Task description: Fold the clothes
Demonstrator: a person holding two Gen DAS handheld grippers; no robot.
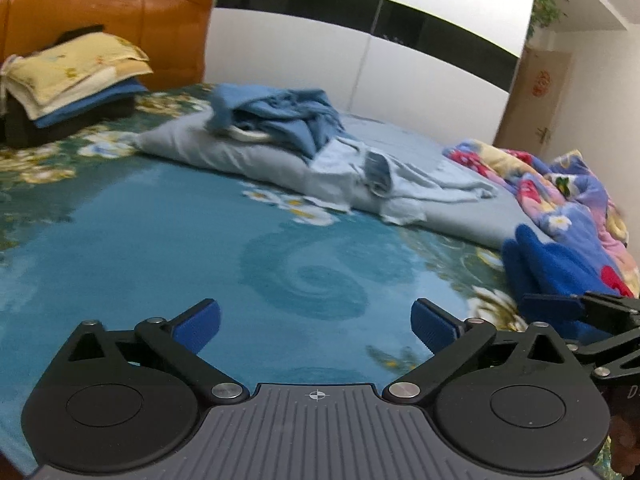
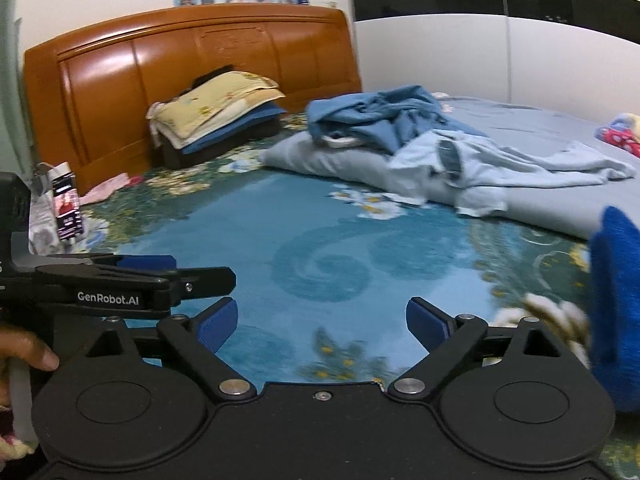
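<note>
Both claws wide and empty over the bed.
Left claw (image 1: 316, 322) and right claw (image 2: 322, 322) hover above the bedspread (image 1: 160, 240); crumpled blue clothes (image 1: 280, 116) lie upper centre on a pillow (image 1: 224, 152).

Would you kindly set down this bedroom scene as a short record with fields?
surface: teal floral bedspread
unfolded: crumpled blue garments on a pale grey pillow
folded: stack topped by yellow patterned cloth, by the orange wooden headboard
near right: bright blue fleece item
left claw: open, empty
right claw: open, empty
</note>
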